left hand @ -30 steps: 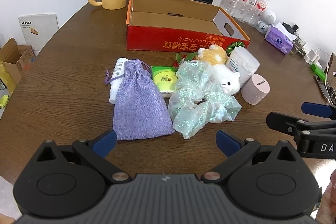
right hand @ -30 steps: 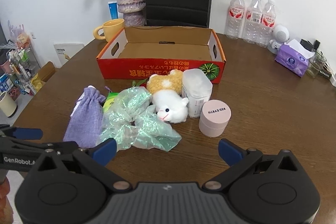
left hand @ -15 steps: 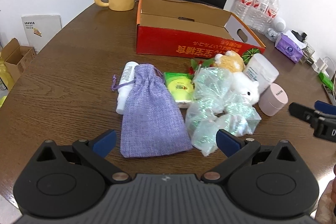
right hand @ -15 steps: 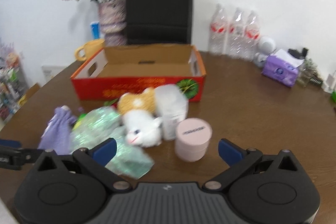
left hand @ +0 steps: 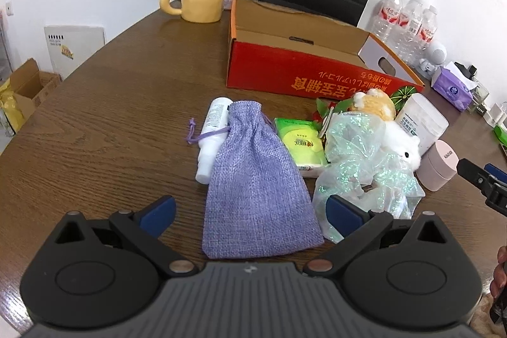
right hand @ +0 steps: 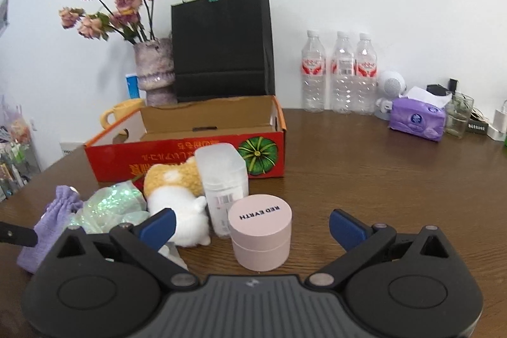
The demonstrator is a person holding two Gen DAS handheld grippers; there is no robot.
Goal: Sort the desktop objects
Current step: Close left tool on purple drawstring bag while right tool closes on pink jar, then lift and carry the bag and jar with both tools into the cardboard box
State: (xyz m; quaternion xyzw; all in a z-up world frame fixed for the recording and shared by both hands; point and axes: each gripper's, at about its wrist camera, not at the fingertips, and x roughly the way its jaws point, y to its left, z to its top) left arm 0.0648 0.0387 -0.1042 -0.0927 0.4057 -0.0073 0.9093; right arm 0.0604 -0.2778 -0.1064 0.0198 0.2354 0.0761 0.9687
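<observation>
Pink jar (right hand: 259, 235) sits between the gaping right hand-held gripper (right hand: 252, 225) fingers — untouched.

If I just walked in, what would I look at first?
Probably the big red cardboard box lying open at the back of the table. Right in front of it sits a jumble: a purple drawstring pouch, a shiny crinkly bag and a fluffy white toy beside a pink jar.

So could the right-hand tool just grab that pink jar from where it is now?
Probably yes. The right tool is open, and the pink jar stands upright between its fingers with nothing in front of it. The plastic tub and plush toy crowd its left side, though.
</observation>
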